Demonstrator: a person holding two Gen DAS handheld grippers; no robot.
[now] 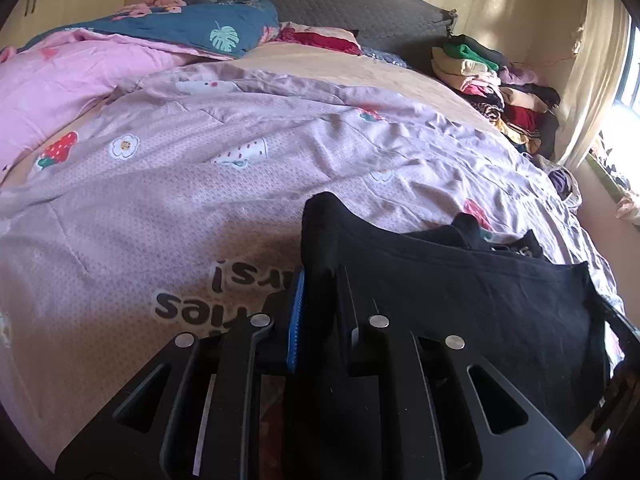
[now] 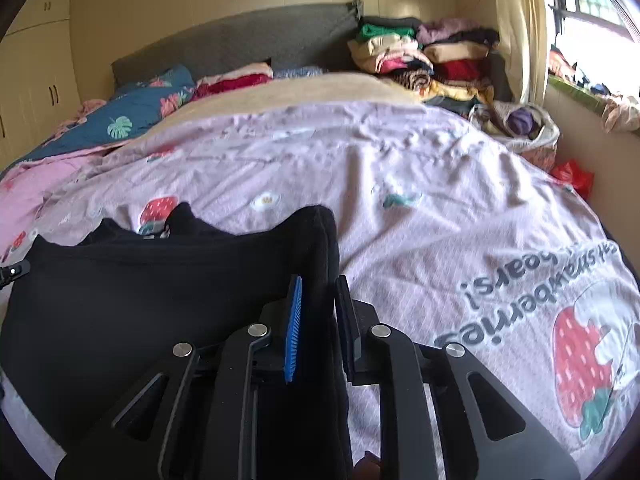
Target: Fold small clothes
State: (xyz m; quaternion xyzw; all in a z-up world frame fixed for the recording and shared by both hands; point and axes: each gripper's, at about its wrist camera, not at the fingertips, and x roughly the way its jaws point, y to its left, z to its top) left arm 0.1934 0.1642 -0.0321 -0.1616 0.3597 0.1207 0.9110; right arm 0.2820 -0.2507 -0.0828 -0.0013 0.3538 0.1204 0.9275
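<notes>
Black garment (image 1: 460,296) spans lower right of left wrist view, lower left of right wrist view, stretched between both tools above pink bedspread (image 1: 180,208). Left gripper (image 1: 320,292) clenched on one edge; right gripper (image 2: 318,300) pinching the opposite edge. Risk: uneven pull could slip bunched fabric from a pinch, skewing the fold.

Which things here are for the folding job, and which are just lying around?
For the job: black garment, left gripper, right gripper; both grippers are pinching the garment.

Just lying around: pink quilt, blue blanket, clothes pile, red bag, curtain.
</notes>
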